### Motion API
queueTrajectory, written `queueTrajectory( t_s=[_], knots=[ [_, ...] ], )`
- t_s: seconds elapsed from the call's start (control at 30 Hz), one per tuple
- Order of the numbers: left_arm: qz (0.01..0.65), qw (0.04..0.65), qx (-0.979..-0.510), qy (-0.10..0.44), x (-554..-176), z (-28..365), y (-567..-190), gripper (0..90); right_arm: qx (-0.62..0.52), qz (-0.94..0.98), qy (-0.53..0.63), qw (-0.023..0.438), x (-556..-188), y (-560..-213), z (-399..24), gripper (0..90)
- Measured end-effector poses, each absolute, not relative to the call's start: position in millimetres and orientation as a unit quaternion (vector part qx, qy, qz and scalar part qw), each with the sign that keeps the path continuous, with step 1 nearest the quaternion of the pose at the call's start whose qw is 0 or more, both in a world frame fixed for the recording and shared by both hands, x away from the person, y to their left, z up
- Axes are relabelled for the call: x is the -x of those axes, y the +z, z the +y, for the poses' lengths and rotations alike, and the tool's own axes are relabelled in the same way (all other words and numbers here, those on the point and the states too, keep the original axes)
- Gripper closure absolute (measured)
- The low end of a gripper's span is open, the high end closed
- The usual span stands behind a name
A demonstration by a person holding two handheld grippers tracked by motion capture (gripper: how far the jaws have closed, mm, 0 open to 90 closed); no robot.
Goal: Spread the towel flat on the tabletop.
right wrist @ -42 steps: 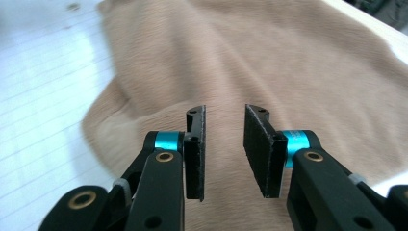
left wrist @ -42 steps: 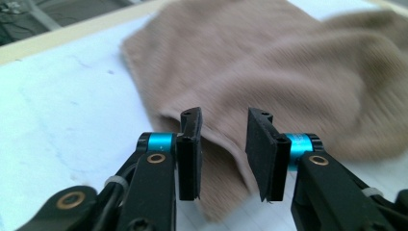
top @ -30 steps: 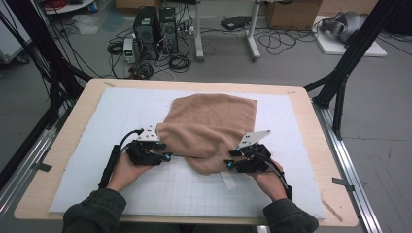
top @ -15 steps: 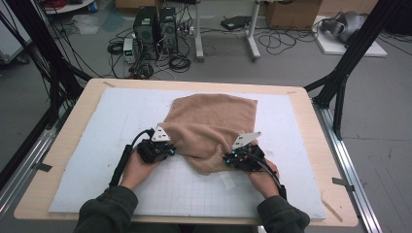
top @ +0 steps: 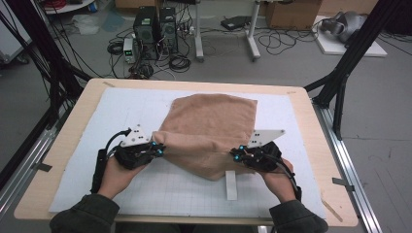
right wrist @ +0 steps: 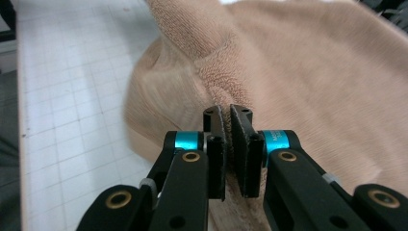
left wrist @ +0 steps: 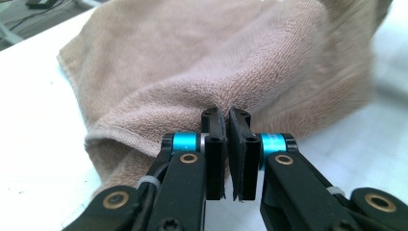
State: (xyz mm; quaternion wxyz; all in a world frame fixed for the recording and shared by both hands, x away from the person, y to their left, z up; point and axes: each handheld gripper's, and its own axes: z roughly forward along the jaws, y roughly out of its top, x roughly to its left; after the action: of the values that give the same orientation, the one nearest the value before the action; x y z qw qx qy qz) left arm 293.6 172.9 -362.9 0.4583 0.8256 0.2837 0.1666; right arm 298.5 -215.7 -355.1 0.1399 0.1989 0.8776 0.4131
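Observation:
A tan terry towel (top: 209,126) lies bunched on the white gridded mat (top: 121,107). Its near edge is raised and stretched between the two grippers. My left gripper (top: 158,148) is shut on the towel's left near edge. In the left gripper view the jaws (left wrist: 226,120) pinch a fold of the towel (left wrist: 192,62) at their tips. My right gripper (top: 236,155) is shut on the right near edge. In the right gripper view the towel (right wrist: 312,72) runs down between the closed jaws of the gripper (right wrist: 226,118). A slack part of the towel sags onto the mat between the hands.
The mat covers a wooden table (top: 63,145). A small white strip (top: 231,184) lies on the mat in front of the towel. Black frame poles (top: 340,82) stand at the table's corners, and computers and cables (top: 155,29) sit on the floor beyond.
Both grippers have closed on the towel's near edge and risen with it. The hands have drawn slightly apart, pulling that edge taut off the mat.

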Motion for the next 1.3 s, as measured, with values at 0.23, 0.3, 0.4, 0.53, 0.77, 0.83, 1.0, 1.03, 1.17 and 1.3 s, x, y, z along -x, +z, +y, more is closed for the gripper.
queueTrajectory(
  t_s=[0.23, 0.3, 0.4, 0.53, 0.77, 0.83, 1.0, 1.03, 1.17, 1.3],
  knots=[
    [0.302, 0.433, -0.831, 0.173, -319, 165, -371, 85.2, -0.221, 0.88, 0.396, 0.14, -318, -352, -222, 84.9],
    [0.315, 0.419, -0.834, 0.173, -333, 160, -381, 85.2, -0.234, 0.883, 0.384, 0.133, -333, -366, -219, 84.8],
    [0.348, 0.414, -0.826, 0.162, -360, 154, -401, 85.2, -0.256, 0.883, 0.373, 0.121, -351, -381, -217, 84.7],
    [0.372, 0.395, -0.826, 0.155, -381, 149, -421, 85.2, -0.279, 0.884, 0.358, 0.107, -370, -400, -215, 84.5],
    [0.391, 0.405, -0.814, 0.147, -386, 154, -422, 76.7, -0.291, 0.883, 0.356, 0.093, -378, -408, -212, 77.6],
    [0.386, 0.411, -0.812, 0.151, -380, 160, -413, 71.3, -0.293, 0.877, 0.369, 0.092, -373, -402, -217, 74.4],
    [0.367, 0.43, -0.809, 0.162, -357, 182, -390, 64.6, -0.281, 0.87, 0.392, 0.107, -354, -388, -227, 68.6],
    [0.363, 0.435, -0.808, 0.16, -352, 185, -388, 64.0, -0.277, 0.869, 0.395, 0.11, -350, -386, -229, 67.7],
    [0.341, 0.428, -0.822, 0.156, -339, 185, -387, 62.3, -0.27, 0.869, 0.397, 0.117, -341, -384, -237, 66.3],
    [0.328, 0.431, -0.829, 0.14, -339, 174, -398, 60.3, -0.273, 0.878, 0.381, 0.094, -343, -397, -239, 62.3]
  ],
)
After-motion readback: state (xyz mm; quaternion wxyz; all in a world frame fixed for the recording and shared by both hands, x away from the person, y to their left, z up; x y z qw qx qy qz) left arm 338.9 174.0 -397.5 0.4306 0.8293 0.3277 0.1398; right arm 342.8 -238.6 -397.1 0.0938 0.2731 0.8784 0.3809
